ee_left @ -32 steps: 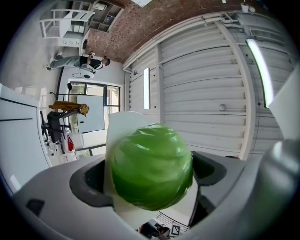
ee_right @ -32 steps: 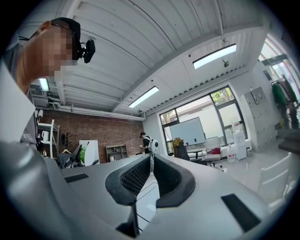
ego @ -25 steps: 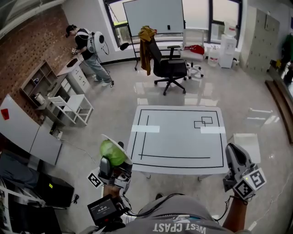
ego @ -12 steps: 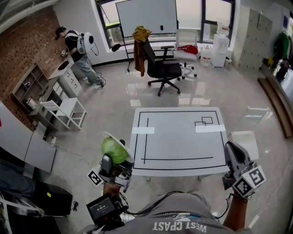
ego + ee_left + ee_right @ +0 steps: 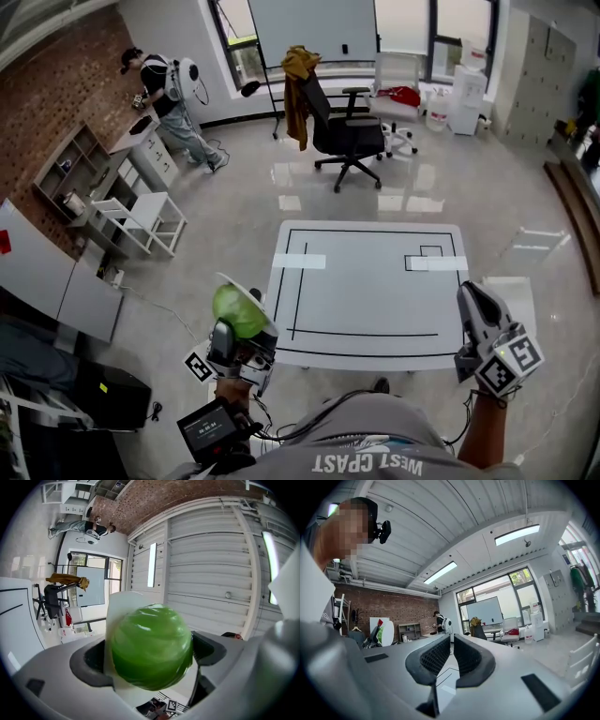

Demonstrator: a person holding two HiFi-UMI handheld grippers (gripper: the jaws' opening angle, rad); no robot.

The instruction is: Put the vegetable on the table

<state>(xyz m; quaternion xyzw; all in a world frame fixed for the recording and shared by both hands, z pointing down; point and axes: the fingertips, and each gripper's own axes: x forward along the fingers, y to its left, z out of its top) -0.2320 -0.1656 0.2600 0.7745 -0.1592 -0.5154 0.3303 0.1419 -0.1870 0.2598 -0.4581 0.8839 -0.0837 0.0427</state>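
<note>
A round green cabbage [image 5: 151, 648] on a white plate-like sheet [image 5: 122, 606] sits between the jaws of my left gripper [image 5: 239, 323], which is shut on it. In the head view the cabbage [image 5: 234, 308] hangs off the left front corner of the white table [image 5: 367, 286], over the floor. My right gripper [image 5: 476, 314] is held at the table's right front corner, beside the edge. Its jaws [image 5: 451, 656] stand nearly together with only a thin slit between them and nothing in it.
The table carries black outline lines and two white tape strips [image 5: 298, 262]. A black office chair [image 5: 342, 127] with a yellow jacket stands beyond it. White shelving [image 5: 136, 220] and a person [image 5: 173, 98] are at the far left. A white stool [image 5: 511, 291] sits to the right of the table.
The view has shifted slightly; both grippers keep their places at the table's front corners. The left gripper still holds the cabbage.
</note>
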